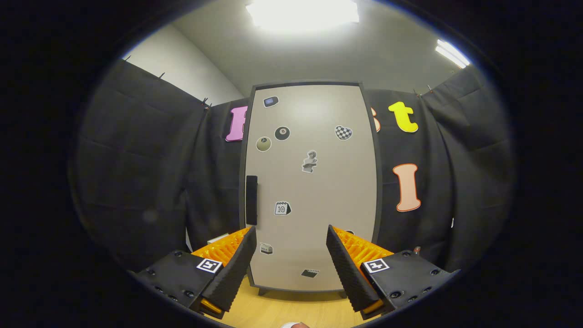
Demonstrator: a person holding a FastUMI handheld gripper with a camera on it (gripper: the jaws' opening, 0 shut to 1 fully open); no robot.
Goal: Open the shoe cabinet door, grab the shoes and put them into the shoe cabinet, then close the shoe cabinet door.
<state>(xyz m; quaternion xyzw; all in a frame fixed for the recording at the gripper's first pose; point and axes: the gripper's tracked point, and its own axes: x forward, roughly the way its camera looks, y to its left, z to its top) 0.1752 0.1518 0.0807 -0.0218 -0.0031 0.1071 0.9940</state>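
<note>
Jaws (290,237) spread wide, released, gripping nothing, hovering over the wooden floor (282,310). Beyond them at 12 o'clock, shoe cabinet (311,182) upright, sticker-dotted door shut, dark handle (251,200) at about 11 o'clock, just above the left fingertip.

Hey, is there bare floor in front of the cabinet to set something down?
Yes: bare wooden floor lies between the open claw and the closed cabinet door. Beside the cabinet, black cloth hangs close on both sides.
</note>
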